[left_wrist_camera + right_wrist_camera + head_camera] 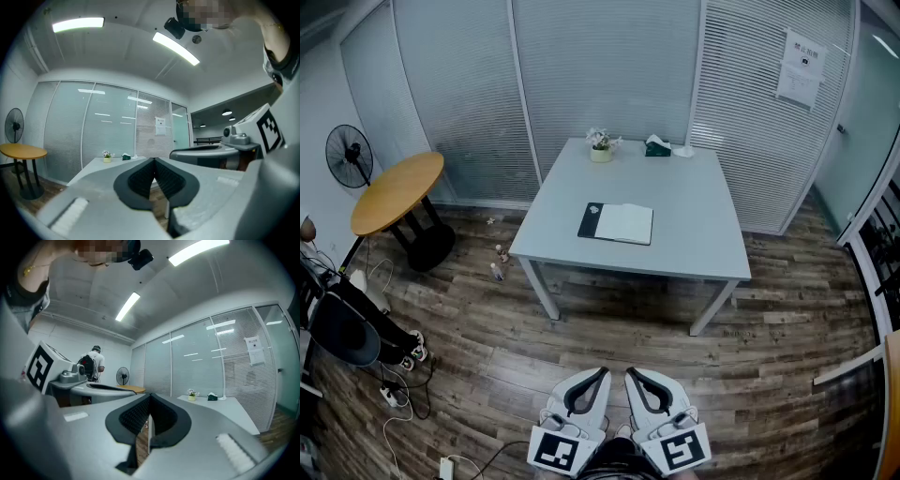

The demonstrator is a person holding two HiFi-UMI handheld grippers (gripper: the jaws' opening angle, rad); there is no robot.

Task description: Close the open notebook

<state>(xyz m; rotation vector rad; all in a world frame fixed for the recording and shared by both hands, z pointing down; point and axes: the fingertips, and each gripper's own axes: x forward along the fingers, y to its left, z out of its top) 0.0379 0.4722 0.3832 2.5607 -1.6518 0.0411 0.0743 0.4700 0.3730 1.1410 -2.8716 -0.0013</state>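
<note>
On grey table point(694, 234), open notebook point(617, 223); wood-plank floor point(628, 356).

White pages and a black cover mark the open paper notebook point(617, 223) on the pale grey square counter point(694, 234). At 9 o'clock, a yellow-topped round table on black legs point(397, 190). Beneath, a brown-and-grey wood-grain plank floor point(609, 337).

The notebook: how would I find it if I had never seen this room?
Look for the pale grey square table in front of the glass wall. The notebook lies flat near its middle, alone. It is open, with a white page and a dark flap on its left, while the little flower pot and green box stand at the back edge.
</note>
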